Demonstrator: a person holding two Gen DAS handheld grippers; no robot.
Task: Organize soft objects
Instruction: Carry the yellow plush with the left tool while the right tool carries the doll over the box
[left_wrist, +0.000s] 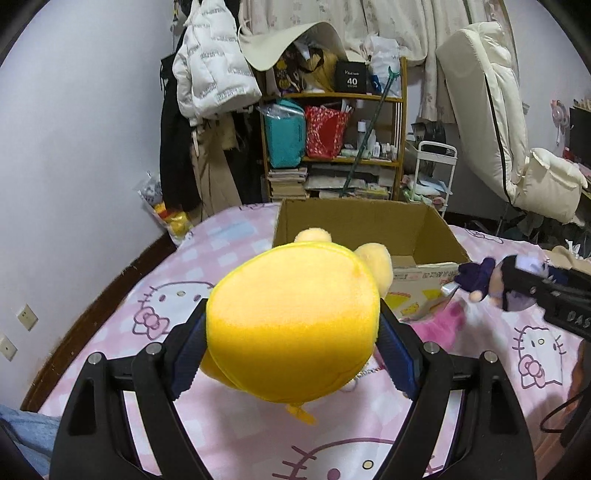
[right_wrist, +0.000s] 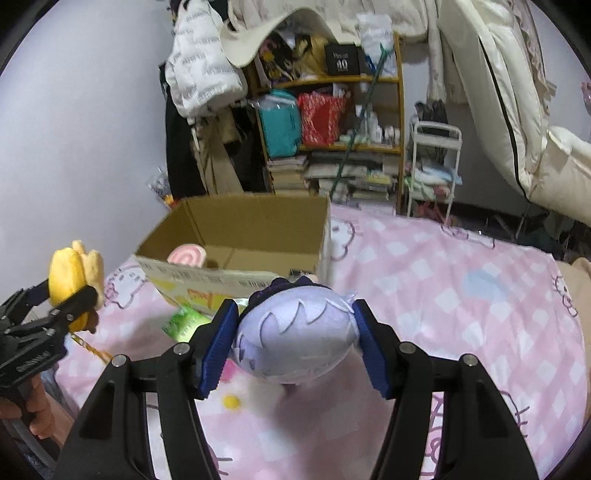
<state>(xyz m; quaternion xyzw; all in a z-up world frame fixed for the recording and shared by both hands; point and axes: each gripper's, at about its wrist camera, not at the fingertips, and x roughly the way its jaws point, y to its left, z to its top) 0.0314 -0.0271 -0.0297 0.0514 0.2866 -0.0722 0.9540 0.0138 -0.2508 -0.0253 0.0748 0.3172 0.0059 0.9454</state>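
Left wrist view: the yellow plush (left_wrist: 295, 328) is pinched by the left tongs (left_wrist: 291, 354) above the bed (left_wrist: 110, 332), near the cardboard box (left_wrist: 436, 236). A lavender-haired doll (right_wrist: 295, 343) is pinched by the right tongs (right_wrist: 295, 347); either could be dropped outside the box if released early.

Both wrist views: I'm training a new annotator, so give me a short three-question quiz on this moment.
1. True or false: the left gripper is clamped on the round yellow plush toy.
2. What does the right gripper hold? A) a green packet B) a lilac-haired plush doll C) nothing
3. Fill in: the pink swirl plush lies inside the open brown cardboard ____.

Key: 1 true; 2 B; 3 box.
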